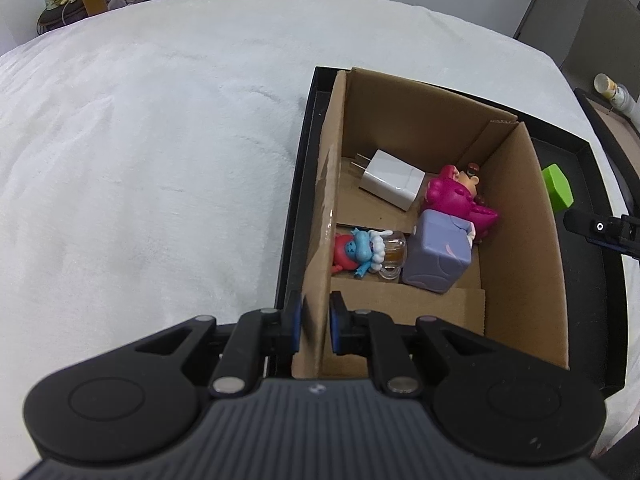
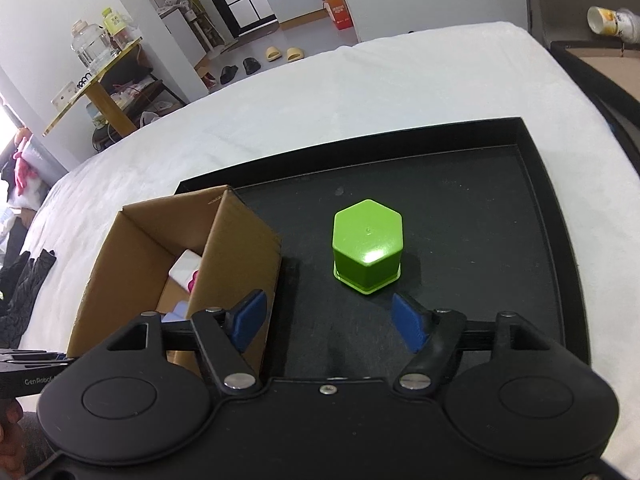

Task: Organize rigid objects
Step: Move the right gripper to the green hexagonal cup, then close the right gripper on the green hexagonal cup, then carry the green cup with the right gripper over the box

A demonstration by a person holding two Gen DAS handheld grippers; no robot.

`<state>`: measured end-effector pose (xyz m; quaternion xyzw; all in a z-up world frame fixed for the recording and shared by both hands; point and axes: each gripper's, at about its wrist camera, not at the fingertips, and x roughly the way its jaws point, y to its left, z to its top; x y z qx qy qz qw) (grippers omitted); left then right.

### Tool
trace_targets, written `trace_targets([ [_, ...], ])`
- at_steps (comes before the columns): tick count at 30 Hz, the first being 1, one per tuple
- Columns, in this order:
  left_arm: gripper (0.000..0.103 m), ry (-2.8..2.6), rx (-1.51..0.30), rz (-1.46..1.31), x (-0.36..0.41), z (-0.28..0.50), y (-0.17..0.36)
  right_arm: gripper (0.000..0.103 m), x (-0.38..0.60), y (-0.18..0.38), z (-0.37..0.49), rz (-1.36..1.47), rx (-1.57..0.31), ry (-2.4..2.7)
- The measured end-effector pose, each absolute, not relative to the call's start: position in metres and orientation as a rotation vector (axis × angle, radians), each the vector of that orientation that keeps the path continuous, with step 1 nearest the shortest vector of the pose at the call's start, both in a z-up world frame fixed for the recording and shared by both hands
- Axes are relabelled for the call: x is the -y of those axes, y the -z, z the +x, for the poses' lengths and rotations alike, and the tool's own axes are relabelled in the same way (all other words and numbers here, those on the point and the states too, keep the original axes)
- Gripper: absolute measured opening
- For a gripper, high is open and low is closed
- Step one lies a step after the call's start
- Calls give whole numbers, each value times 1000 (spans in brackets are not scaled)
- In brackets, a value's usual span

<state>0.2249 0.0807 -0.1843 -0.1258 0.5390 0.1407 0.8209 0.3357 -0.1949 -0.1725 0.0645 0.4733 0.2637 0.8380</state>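
My left gripper is shut on the near left wall of the cardboard box, which stands in a black tray. Inside the box lie a white charger, a pink figure, a purple cube, a small glass mug and a red and blue figure. A green hexagonal block stands upright on the tray right of the box. My right gripper is open just short of the block, fingers either side of its line.
The tray rests on a white fluffy bed cover. A second box with a paper cup sits at the far right. Black gloves lie at the left edge. Slippers and shelves stand on the floor beyond.
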Motion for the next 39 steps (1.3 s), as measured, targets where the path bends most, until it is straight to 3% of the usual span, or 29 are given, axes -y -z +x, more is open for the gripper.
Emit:
trace_targets([
  [19,13,-344,-1205,-250,-75,240,189,69,197,204,372,192,-965,-530],
  [20,13,-343,-1203,-249,-75,240,190,67,197,205,372,191,-959,-525],
  [22,13,-341,-1202,-251,-76,240,190,51,198,206,371,195,-958,-528],
  [23,13,-340,-1202,-249,-75,240,190,49,198,206,370,198,-958,-541],
  [39,13,-321,-1176,-223,-71,235,182,48,208,181,346,176,-926,-494],
])
